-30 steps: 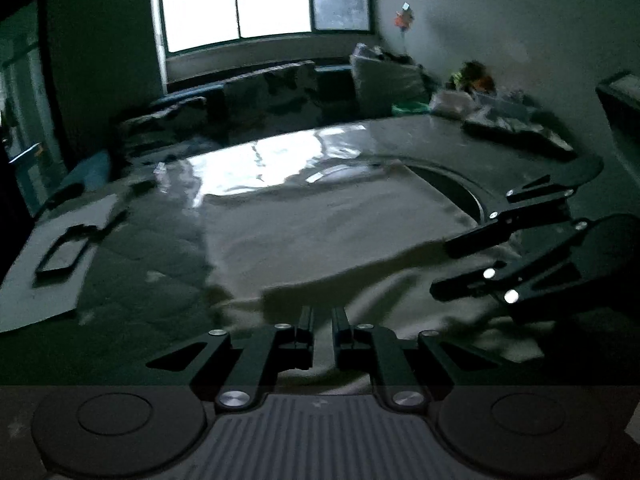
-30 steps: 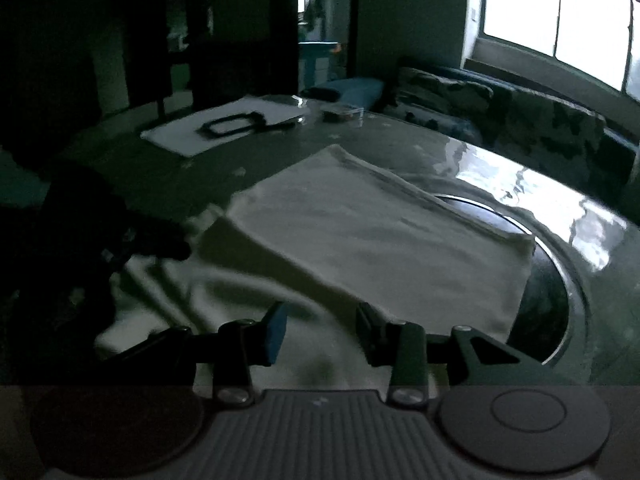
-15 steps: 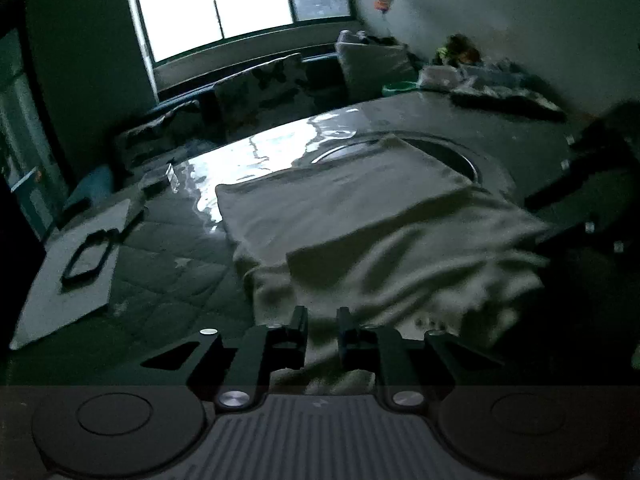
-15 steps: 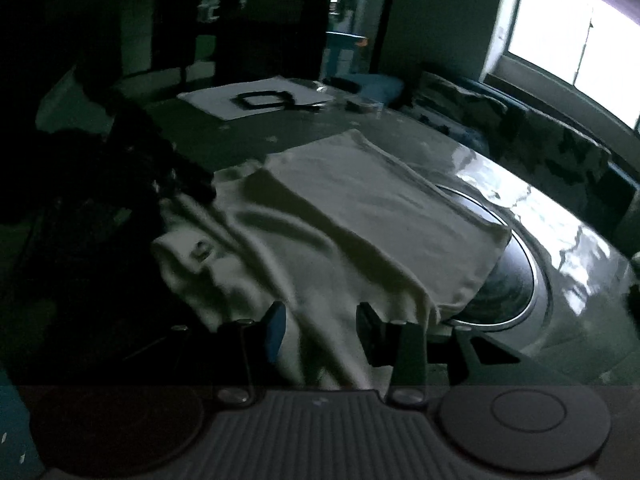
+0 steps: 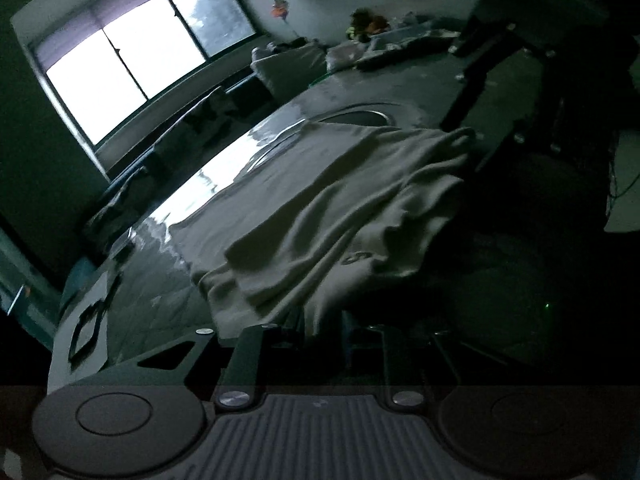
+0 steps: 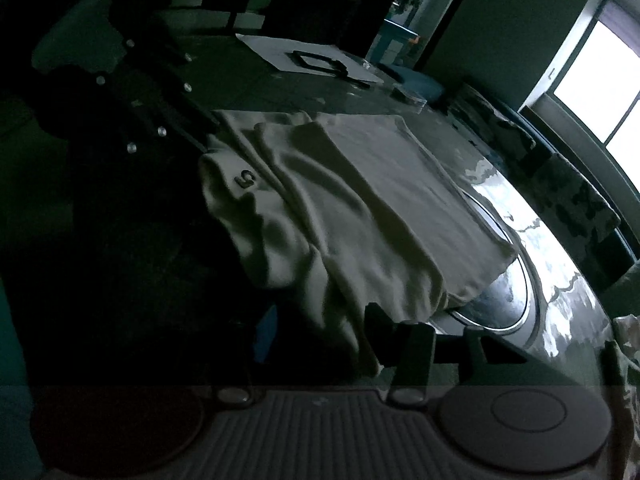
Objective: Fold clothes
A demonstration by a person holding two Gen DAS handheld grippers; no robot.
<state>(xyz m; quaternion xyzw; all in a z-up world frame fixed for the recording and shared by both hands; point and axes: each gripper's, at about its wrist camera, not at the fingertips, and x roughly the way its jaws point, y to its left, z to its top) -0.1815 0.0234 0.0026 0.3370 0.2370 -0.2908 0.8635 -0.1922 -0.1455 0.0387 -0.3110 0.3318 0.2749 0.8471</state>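
**Pale garment half-folded on a dim, glossy surface, both jaws easing apart**

Nearest the left wrist camera, the left hand-held gripper [image 5: 320,326] has its jaws narrowly apart and opening; a fold of the pale garment [image 5: 340,208] hangs down between them at 6 o'clock, though in the gloom it is unclear whether the pads press on the cloth. In the right wrist view, the right hand-held gripper [image 6: 320,332] stands with a wider gap, also opening, and the garment's near hem drapes between its fingers; contact there is equally hard to judge.

Beyond the jaws, the garment [image 6: 360,200] lies spread over the surface [image 5: 168,304], its near half rumpled in soft ridges and doubled over the flatter far half. A small dark mark [image 6: 245,179] shows on the rumpled part towards 10 o'clock in the right view.

Further off, a round inset ring [image 6: 516,292] in the surface sits partly under the garment's far edge. A white sheet with a dark frame-like object [image 6: 316,61] lies at 12 o'clock in the right view. Farthest back, a bright window [image 5: 136,44] sits at 11 o'clock in the left view.
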